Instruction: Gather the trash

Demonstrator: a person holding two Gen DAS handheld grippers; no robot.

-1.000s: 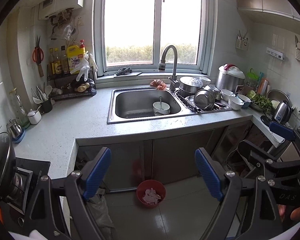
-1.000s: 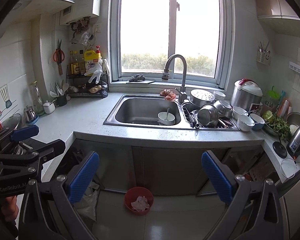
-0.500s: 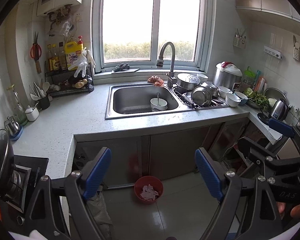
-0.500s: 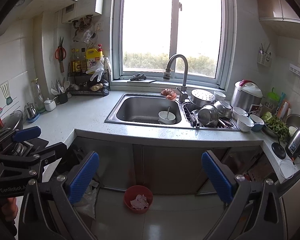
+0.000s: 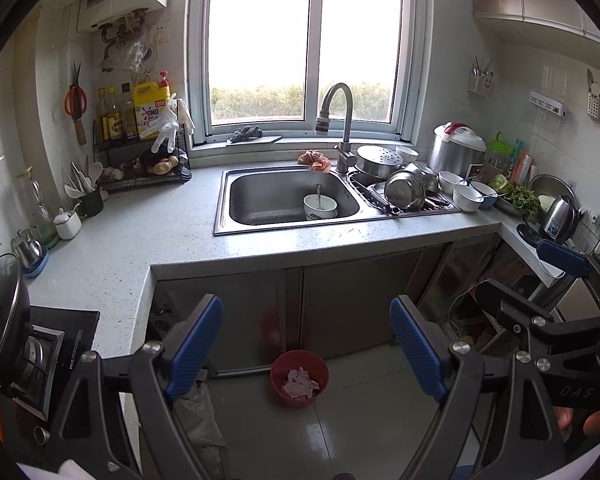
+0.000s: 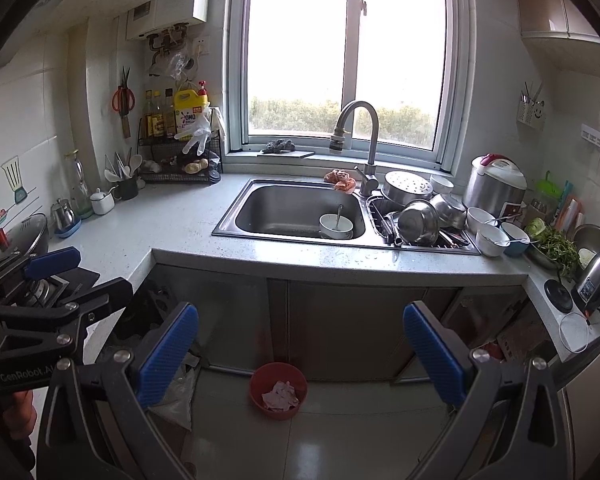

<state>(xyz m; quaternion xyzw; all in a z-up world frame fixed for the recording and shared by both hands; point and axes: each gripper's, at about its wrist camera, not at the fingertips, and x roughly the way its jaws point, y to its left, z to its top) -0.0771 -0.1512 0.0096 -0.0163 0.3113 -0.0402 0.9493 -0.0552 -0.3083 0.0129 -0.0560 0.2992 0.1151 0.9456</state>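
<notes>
A small red bin point(image 5: 299, 376) stands on the floor tiles in front of the sink cabinet, with crumpled pale paper point(image 5: 300, 383) inside; it also shows in the right wrist view as the red bin point(image 6: 278, 390). A crumpled orange-pink wad point(image 5: 314, 159) lies on the counter beside the tap base. My left gripper point(image 5: 305, 314) is open and empty, held high above the floor and bin. My right gripper point(image 6: 301, 316) is likewise open with nothing between its fingers. Each gripper shows at the edge of the other's view.
A steel sink point(image 5: 236, 196) holds a white bowl with a spoon point(image 5: 320, 206). Pots and bowls crowd the drying rack point(image 5: 406, 190); a kettle point(image 5: 560, 218) and greens sit right. A stove and pot lid point(image 5: 0, 316) are left. A pale plastic bag point(image 6: 176, 390) lies by the cabinet.
</notes>
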